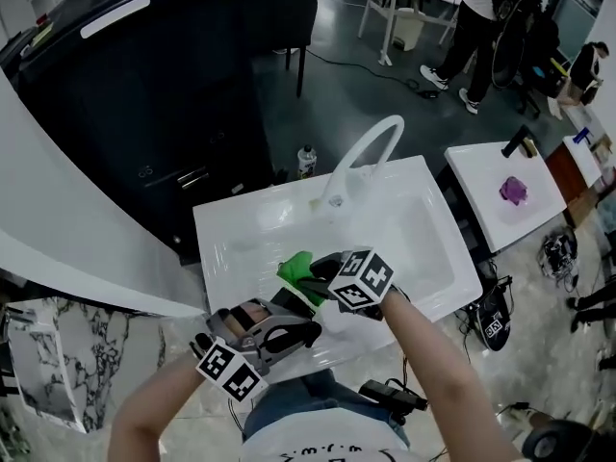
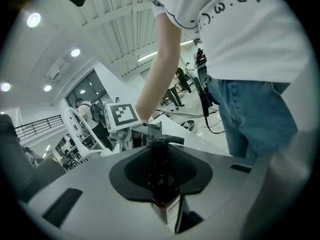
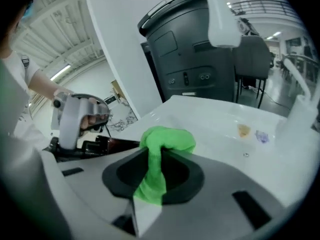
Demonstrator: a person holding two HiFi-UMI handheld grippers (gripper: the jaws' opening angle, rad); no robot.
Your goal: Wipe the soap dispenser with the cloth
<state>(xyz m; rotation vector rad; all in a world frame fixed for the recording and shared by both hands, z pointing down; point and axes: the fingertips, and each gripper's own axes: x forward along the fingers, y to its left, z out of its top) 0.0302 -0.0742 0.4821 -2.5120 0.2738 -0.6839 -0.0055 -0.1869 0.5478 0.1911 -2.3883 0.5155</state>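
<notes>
The soap dispenser [image 2: 162, 181] is a dark bottle with a black pump head. My left gripper [image 2: 162, 169] is shut on its body. In the head view the left gripper [image 1: 281, 329] holds it low over the front edge of the white sink counter [image 1: 226, 234]. The green cloth [image 3: 162, 146] hangs bunched between the jaws of my right gripper [image 3: 161, 170], which is shut on it. In the head view the cloth [image 1: 296, 270] sits just ahead of the right gripper [image 1: 320, 279], close above the left gripper. In the right gripper view the dispenser [image 3: 117, 145] lies just left of the cloth.
A white arched faucet [image 1: 364, 154] stands at the back of the sink basin [image 1: 419, 234]. A small bottle [image 1: 306, 160] sits behind the counter. To the right is a second white counter [image 1: 486, 176] with a purple cloth [image 1: 513, 191]. A large black bin [image 3: 200, 49] stands beyond.
</notes>
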